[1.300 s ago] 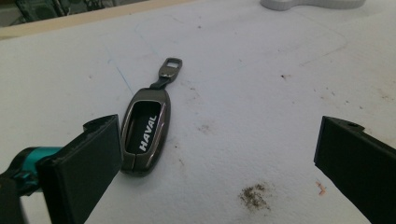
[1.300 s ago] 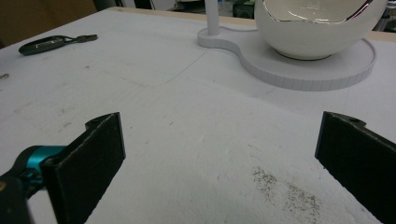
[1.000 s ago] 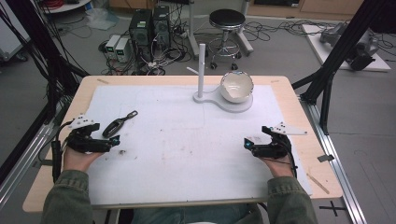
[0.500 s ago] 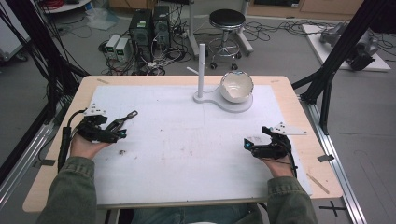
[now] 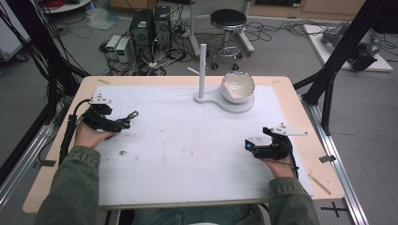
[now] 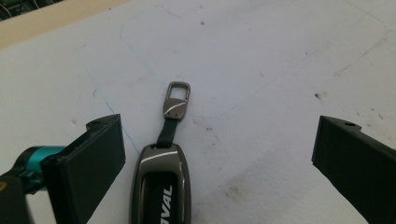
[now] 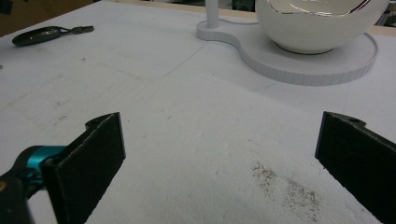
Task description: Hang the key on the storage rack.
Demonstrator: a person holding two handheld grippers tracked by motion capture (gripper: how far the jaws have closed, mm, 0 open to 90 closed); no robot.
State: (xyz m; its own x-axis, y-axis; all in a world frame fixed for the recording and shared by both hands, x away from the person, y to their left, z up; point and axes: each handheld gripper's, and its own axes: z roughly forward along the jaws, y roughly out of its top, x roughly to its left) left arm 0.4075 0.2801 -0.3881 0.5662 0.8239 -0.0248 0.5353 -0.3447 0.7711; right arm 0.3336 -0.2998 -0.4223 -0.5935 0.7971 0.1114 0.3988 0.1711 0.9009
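Left gripper (image 6: 212,154) moved forward to key fob (image 6: 161,189), jaws apart astride it: grasp likely next. Right gripper (image 7: 219,158) unmoved, jaws apart. Bowl (image 5: 238,87) on stand.

A white bowl (image 5: 238,87) sits on its stand (image 5: 211,99) (upright post); stool (image 5: 228,19) beyond the table (image 5: 300,112).
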